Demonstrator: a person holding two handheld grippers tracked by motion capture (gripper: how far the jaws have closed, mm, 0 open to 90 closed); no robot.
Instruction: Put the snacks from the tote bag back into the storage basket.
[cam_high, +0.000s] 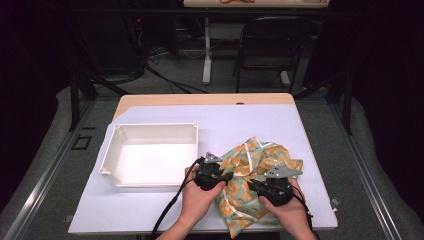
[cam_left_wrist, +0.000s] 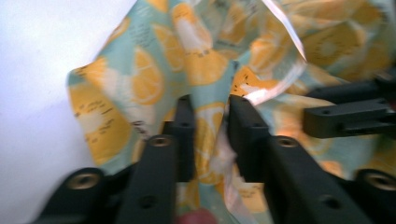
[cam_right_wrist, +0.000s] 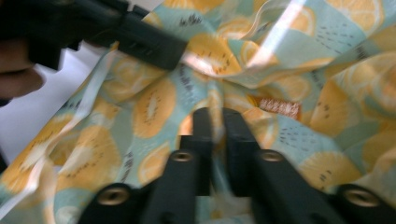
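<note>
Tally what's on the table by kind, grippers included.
Patterned cloth: 1
White tray: 1
Grippers: 2, the left gripper and the right gripper, each pinching a fold of the cloth
Total: 4

White tray (cam_high: 150, 131), perhaps empty

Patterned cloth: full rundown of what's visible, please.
The cloth looks like thin woven fabric, pale teal with a print of orange citrus slices. It lies crumpled in loose folds on the white table cover, right of the white tray. The left gripper and right gripper each pinch a fold.
</note>
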